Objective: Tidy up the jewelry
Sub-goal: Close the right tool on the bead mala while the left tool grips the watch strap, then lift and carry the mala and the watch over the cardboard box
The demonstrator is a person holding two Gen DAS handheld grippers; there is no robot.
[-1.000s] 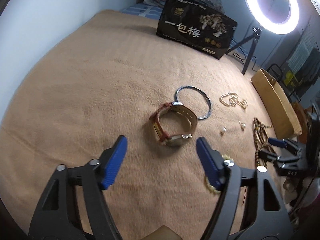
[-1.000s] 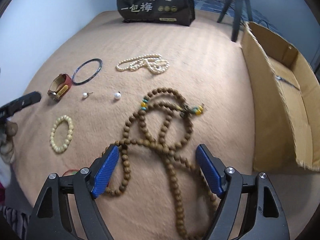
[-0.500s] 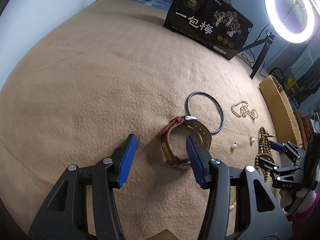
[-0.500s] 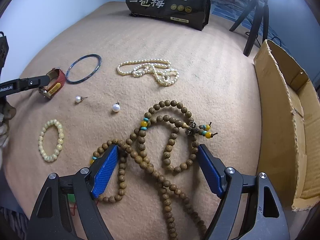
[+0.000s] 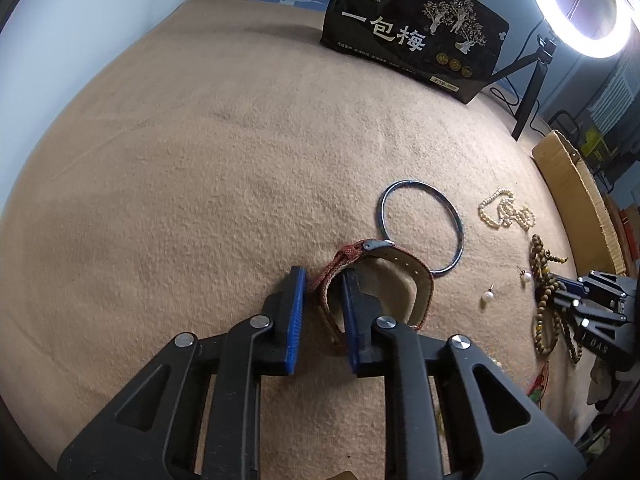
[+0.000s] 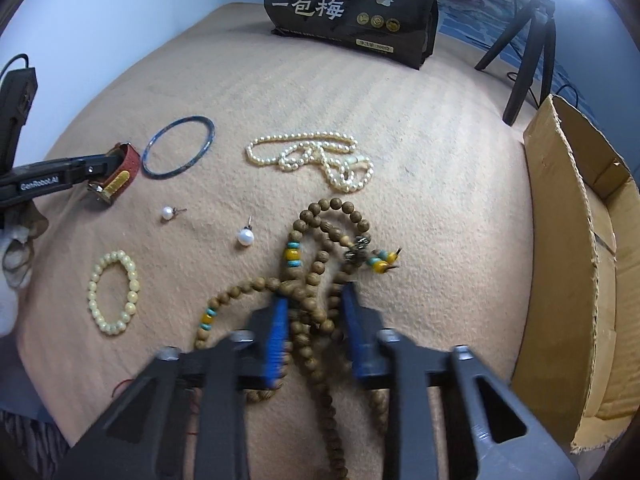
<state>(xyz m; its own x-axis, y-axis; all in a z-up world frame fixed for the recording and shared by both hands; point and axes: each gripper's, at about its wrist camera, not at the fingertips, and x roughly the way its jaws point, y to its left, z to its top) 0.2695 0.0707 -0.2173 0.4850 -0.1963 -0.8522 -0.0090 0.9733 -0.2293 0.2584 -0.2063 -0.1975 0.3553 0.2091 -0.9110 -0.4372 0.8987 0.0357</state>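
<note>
Leather strap of the watch (image 5: pixel 400 268), standing on its edge on the blanket (image 5: pixel 200 160) of the bed, at the left of the jewelry. Left claw (image 5: pixel 324 272) narrowed almost fully around one side of this strap, with only a thin gap seen at each pad. Risk here: a pinch on a single soft band, so possible swing or twist of the heavy watch face on lifting, and a slip out of the pads. Just to the right, nearly touching the buckle, the blue bangle (image 5: pixel 460 236); may be dragged or flipped if caught by the strap on the way up.

Further right, two pearl earrings (image 6: pixel 245 236) lying loose near the beads; easy to knock away and lose in the blanket.

Then the wooden bead necklace (image 6: pixel 320 224), in tangled loops. Right claw (image 6: pixel 315 294) blurred, pads close on both sides of several strands; cannot tell whether already pressed on them. Danger: only some loops taken, the others trailing, sweeping the earrings or snagging on the wall of the cardboard box (image 6: pixel 580 200) at the far right.
</note>
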